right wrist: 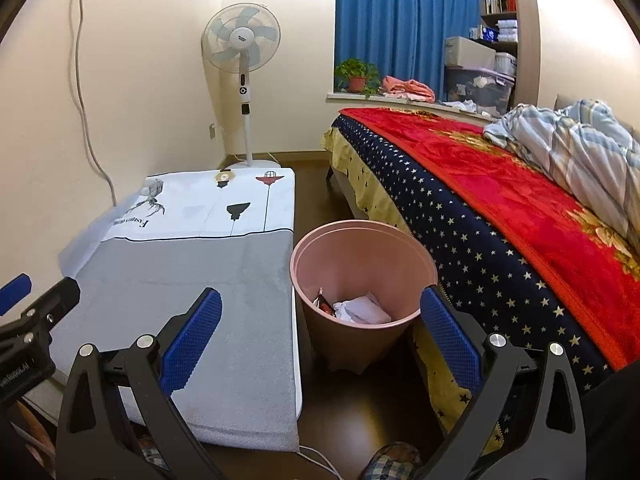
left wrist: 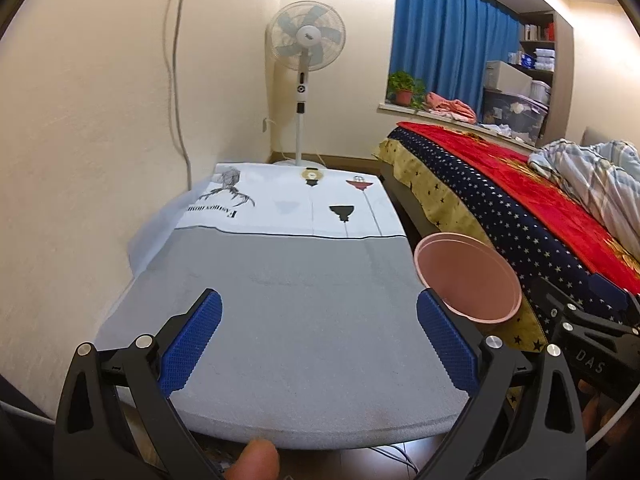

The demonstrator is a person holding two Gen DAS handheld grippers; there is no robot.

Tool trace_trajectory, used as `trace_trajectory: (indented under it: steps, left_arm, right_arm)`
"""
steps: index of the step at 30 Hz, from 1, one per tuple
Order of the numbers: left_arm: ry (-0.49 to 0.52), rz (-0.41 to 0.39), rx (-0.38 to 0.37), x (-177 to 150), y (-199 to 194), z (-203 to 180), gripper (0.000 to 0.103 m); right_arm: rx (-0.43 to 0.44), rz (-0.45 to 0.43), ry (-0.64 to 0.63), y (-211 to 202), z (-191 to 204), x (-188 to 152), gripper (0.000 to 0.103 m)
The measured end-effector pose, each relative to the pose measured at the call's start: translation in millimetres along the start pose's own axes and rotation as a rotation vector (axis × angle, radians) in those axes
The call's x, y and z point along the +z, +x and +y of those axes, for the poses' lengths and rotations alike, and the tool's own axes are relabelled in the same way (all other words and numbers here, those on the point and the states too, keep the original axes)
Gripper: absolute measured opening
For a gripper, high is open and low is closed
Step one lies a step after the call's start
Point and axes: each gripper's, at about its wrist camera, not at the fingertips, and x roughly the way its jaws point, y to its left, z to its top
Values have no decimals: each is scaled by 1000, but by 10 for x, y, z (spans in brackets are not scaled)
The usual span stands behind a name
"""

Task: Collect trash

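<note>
beside bed (right wrist: 500, 216), pink bin (right wrist: 362, 276) stands upright, mouth upward.

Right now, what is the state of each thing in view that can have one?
left claw: open, holding nothing.
right claw: open, holding nothing.
pink bin: upright on the floor, no lid, white paper and a wrapper inside.
fan: upright, blades look still.
blue curtain: drawn shut.

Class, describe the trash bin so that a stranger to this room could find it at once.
Find the bed with the red blanket and the low grey-topped table beside it. On the dark floor between them stands the bin, a pink round tapered bucket, the only open container there, holding white crumpled paper.
</note>
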Motion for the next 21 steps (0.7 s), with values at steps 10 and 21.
trace_trajectory:
  steps: [10,21]
  left_arm:
    - [-4,15,-4,-39,51,-21,95]
    - [-11,14,-7,-48,58,-2,95]
  right_arm:
    - [1,6,-12,29,38,-15,98]
    - [2,5,-13,32,42,-11,98]
